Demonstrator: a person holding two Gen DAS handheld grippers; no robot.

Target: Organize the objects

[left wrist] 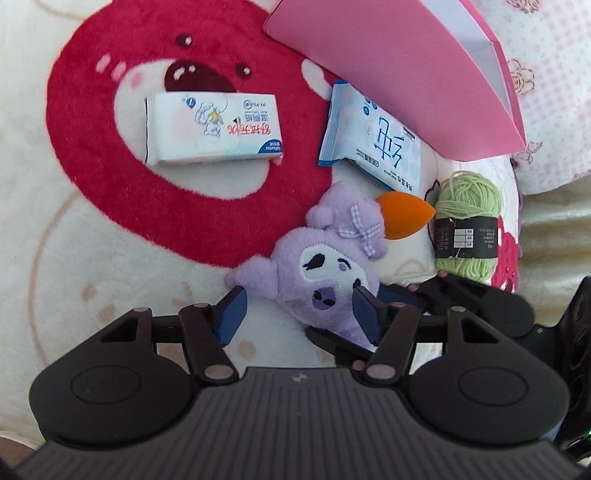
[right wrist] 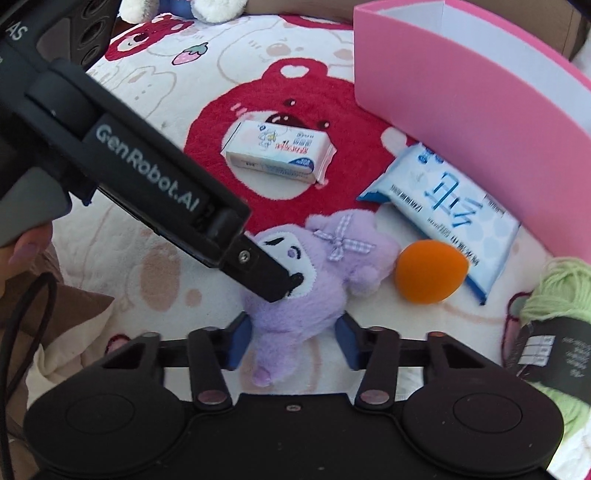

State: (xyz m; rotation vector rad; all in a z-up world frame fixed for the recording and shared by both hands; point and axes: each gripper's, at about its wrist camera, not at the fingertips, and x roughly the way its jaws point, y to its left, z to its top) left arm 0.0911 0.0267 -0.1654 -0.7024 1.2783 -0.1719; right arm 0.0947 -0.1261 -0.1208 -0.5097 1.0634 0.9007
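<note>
Right wrist view: the right gripper (right wrist: 293, 341) clamps its blue pads on the lower body of the purple plush toy (right wrist: 314, 266), which lies on the bear-print blanket (right wrist: 147, 122) beside the orange sponge (right wrist: 430, 271). The left gripper (left wrist: 299, 314) straddles the toy's head; whether its pads press cannot be told. Nearby stands the pink box (right wrist: 461, 92).

The left gripper (right wrist: 258, 273) arm reads "GenRobot.AI" in white; "AS" shows on black housing (right wrist: 22, 33) (cut off). The tissue pack (left wrist: 212, 127) and wipes pack (left wrist: 373, 142) carry Chinese print, upside down
</note>
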